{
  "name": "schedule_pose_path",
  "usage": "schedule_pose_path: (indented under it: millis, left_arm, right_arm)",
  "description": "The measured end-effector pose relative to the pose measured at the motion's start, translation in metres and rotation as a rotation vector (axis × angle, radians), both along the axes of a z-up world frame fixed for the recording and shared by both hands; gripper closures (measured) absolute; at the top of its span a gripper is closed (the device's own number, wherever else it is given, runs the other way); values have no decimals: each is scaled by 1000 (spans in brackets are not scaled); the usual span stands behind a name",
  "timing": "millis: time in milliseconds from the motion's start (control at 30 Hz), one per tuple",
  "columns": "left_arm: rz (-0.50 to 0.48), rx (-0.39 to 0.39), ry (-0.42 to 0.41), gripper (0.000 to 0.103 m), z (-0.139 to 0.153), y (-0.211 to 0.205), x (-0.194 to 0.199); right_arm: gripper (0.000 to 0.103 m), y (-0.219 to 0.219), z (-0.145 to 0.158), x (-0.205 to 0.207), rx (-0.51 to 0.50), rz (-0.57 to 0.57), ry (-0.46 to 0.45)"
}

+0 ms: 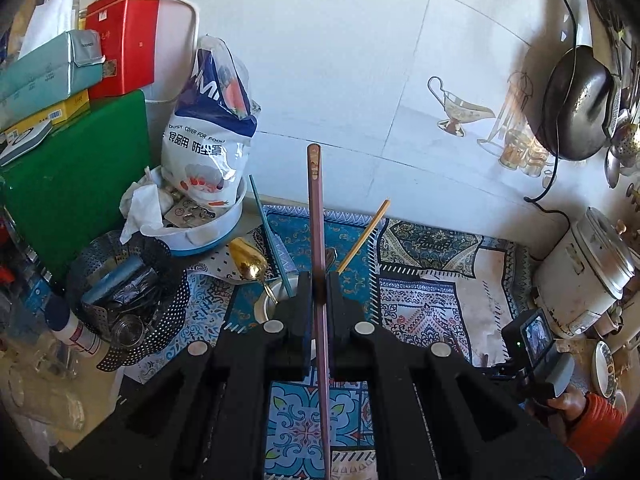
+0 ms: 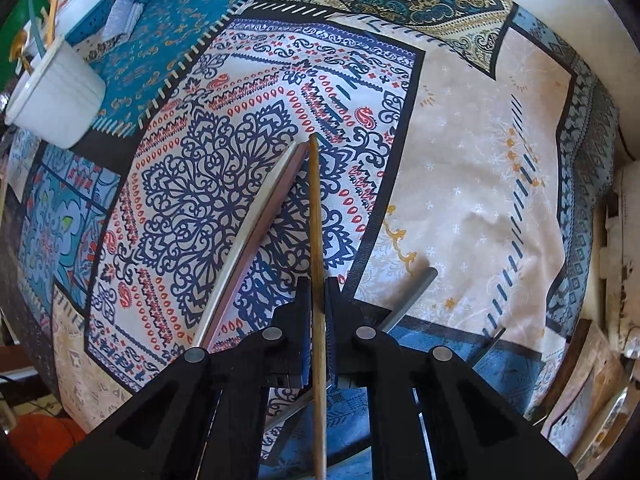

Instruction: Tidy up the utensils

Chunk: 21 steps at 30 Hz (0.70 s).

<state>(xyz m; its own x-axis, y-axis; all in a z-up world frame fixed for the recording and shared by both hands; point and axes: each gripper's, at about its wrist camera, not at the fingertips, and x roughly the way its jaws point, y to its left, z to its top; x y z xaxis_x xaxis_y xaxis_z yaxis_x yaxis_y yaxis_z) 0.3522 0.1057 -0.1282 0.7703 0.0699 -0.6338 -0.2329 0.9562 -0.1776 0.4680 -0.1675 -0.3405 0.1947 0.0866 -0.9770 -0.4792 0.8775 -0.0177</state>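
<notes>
The left gripper is clamped on a purple chopstick standing upright, directly above the white cup, probably. The right gripper pinches a brown chopstick; its cup sits far left.

One white cup holds two chopsticks and one gold spoon. Each of two grippers clamps one chopstick. One grey chopstick lies on the cloth.

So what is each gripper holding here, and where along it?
Left gripper: purple chopstick, pinched about mid-length. Right gripper: brown wooden chopstick, also pinched around mid-length.
</notes>
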Motion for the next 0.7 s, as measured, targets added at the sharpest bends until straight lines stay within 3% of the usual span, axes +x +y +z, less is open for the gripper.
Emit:
schedule_pose_path:
  millis: [333,467,700]
  left_arm:
    - [4,26,-70,99,24,1,0]
    - [9,46,-105,99,35,4,4]
    - [23,53,-170,99,49,14,12]
  right_arm:
    - [97,-15,80,-26,168,-82,-178]
    - [97,0,121,-35,247,-84,-272]
    - [97,43,153,-35,364,-64,-394]
